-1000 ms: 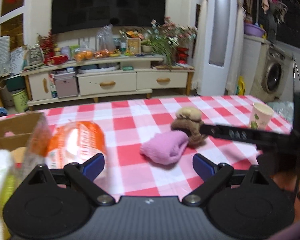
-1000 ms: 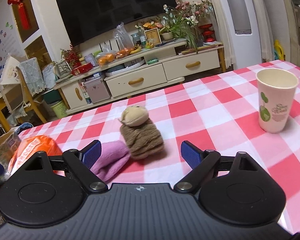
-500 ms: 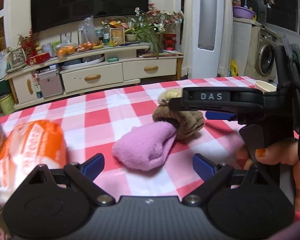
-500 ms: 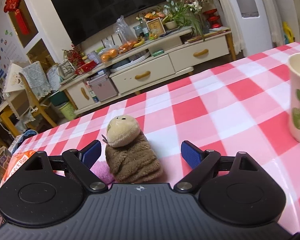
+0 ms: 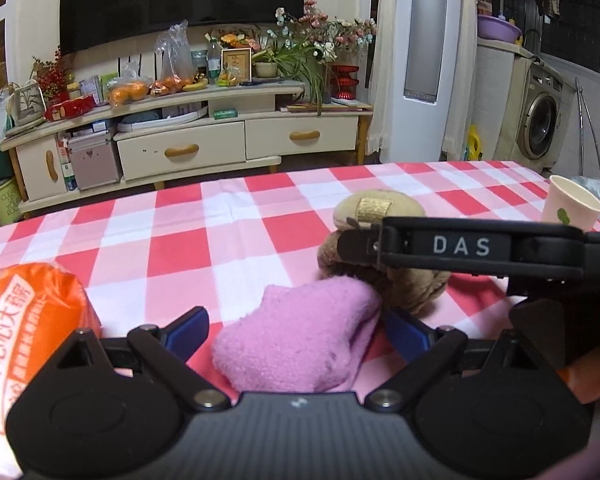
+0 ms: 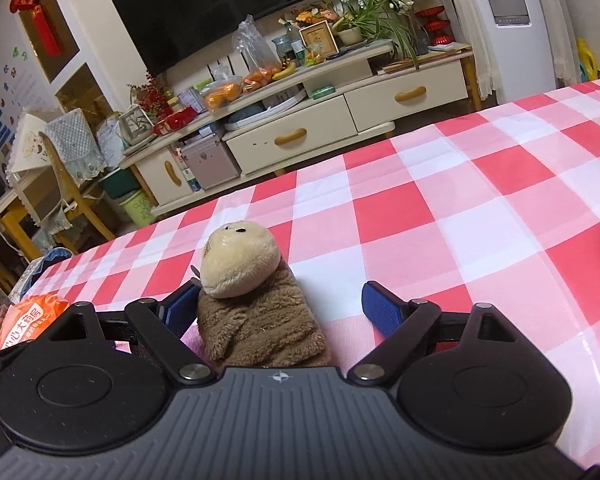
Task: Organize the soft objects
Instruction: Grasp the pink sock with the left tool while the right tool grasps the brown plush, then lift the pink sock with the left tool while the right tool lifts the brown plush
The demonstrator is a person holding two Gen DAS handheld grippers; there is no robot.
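A red-and-white checked table (image 5: 228,240) is filling both views. An orange packet (image 5: 24,344) is lying at the left, cut off by the frame edge. The left gripper (image 5: 296,330) is holding its fingers spread around a pink sock (image 5: 300,340), whose near end is hiding behind the gripper body. The right gripper (image 6: 280,308) is also standing spread, around a brown plush toy (image 6: 256,316) touching the sock. A paper cup (image 5: 572,206) is sitting far right, partly blocked.
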